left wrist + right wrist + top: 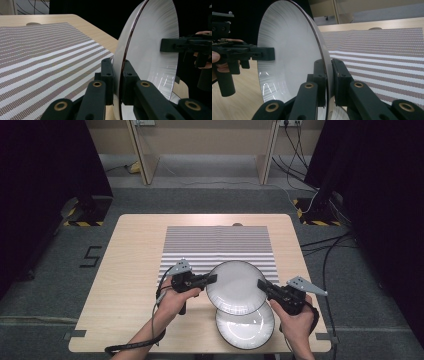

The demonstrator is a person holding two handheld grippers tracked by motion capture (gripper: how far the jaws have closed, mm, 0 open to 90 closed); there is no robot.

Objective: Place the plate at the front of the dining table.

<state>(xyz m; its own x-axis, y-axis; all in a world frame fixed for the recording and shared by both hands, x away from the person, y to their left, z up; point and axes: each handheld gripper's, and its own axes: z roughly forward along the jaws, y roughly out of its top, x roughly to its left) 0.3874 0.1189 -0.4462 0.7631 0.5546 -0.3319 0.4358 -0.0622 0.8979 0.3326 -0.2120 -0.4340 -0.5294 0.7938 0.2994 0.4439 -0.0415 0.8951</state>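
Between the two grippers, one white plate (235, 286) hangs above the counter (130, 270), its opposite rims pinched: the left gripper (212, 279) has its fingers (107, 75) closed on one edge, the right gripper (262, 285) on the other. Below it, a second plate (246, 327) lies flat. One striped mat (220, 244) spreads beyond the fingers.

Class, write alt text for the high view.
Two handheld grippers, left gripper and right gripper, clamp opposite rims of a white plate raised above a second white plate on a wooden table, beside a striped placemat.
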